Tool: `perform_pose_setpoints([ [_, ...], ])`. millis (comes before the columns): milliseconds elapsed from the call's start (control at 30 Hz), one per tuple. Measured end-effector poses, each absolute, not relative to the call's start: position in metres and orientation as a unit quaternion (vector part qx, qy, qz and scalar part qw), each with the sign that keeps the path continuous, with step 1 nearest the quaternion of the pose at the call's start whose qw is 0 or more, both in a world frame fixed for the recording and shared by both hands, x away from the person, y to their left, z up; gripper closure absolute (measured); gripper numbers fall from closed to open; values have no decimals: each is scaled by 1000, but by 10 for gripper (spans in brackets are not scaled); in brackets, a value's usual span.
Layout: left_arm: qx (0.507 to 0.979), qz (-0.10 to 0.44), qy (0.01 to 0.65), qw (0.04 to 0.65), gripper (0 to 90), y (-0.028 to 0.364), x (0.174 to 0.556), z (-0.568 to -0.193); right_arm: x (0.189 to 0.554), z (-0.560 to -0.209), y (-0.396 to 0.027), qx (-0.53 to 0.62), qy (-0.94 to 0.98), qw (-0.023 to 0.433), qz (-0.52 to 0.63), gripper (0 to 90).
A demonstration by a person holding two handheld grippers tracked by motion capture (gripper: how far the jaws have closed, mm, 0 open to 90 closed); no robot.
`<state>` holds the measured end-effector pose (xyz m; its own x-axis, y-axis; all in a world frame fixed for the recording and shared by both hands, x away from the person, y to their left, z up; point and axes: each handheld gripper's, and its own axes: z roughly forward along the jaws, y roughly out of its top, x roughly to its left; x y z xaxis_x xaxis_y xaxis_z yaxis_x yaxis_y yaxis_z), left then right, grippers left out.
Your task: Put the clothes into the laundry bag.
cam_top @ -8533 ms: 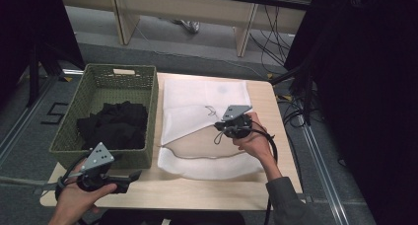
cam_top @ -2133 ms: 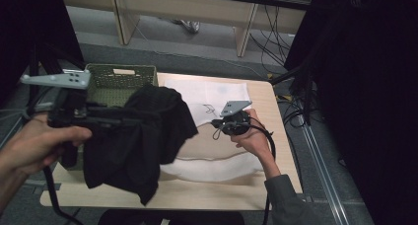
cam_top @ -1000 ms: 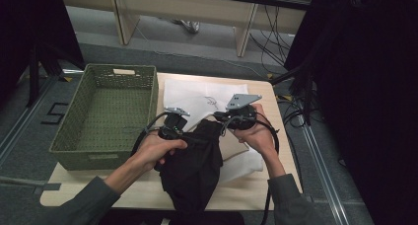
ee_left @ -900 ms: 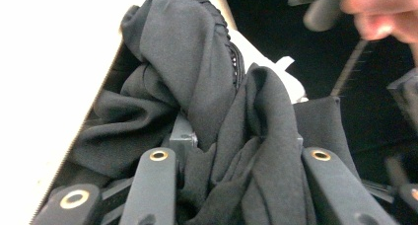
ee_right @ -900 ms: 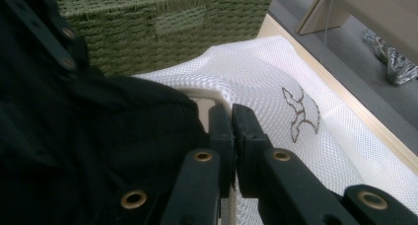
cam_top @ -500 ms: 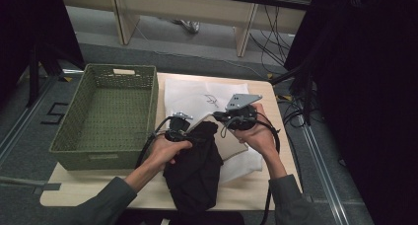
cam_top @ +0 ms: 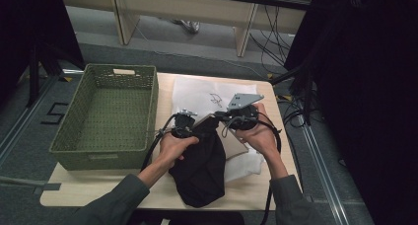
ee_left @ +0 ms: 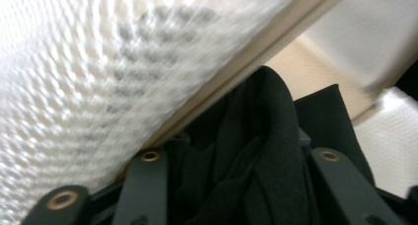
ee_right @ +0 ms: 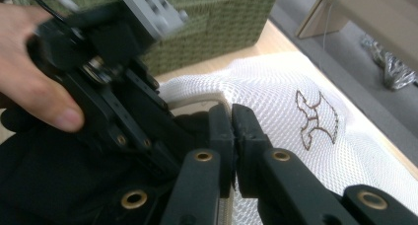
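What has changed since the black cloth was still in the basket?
The black garment has left the green basket: the left gripper lifted it out and carried it across to the mouth of the white mesh bag. Its jaws have just been opening, the cloth between them. The right gripper stayed put, shut on the bag's edge. Basket and bag have not moved.
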<state>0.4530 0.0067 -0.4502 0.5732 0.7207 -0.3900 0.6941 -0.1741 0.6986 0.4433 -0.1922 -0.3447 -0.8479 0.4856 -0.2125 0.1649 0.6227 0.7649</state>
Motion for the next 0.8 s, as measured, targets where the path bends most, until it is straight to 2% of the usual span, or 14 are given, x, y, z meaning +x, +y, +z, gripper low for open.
perform_pose_setpoints([
  [200,790,15,437,429,311,13,440,-439,447,-352,-194,190,880,200,387,889],
  [300,796,8,427,429,232,21,431,-430,447,-352,-195,193,879,199,387,889],
  [433,798,-2,417,436,173,31,418,-422,446,-353,-194,197,880,199,384,888],
  [667,810,-7,389,438,154,50,389,-406,448,-354,-196,190,881,197,385,888],
  [800,839,35,357,409,152,61,371,-407,448,-355,-196,193,882,197,383,888],
])
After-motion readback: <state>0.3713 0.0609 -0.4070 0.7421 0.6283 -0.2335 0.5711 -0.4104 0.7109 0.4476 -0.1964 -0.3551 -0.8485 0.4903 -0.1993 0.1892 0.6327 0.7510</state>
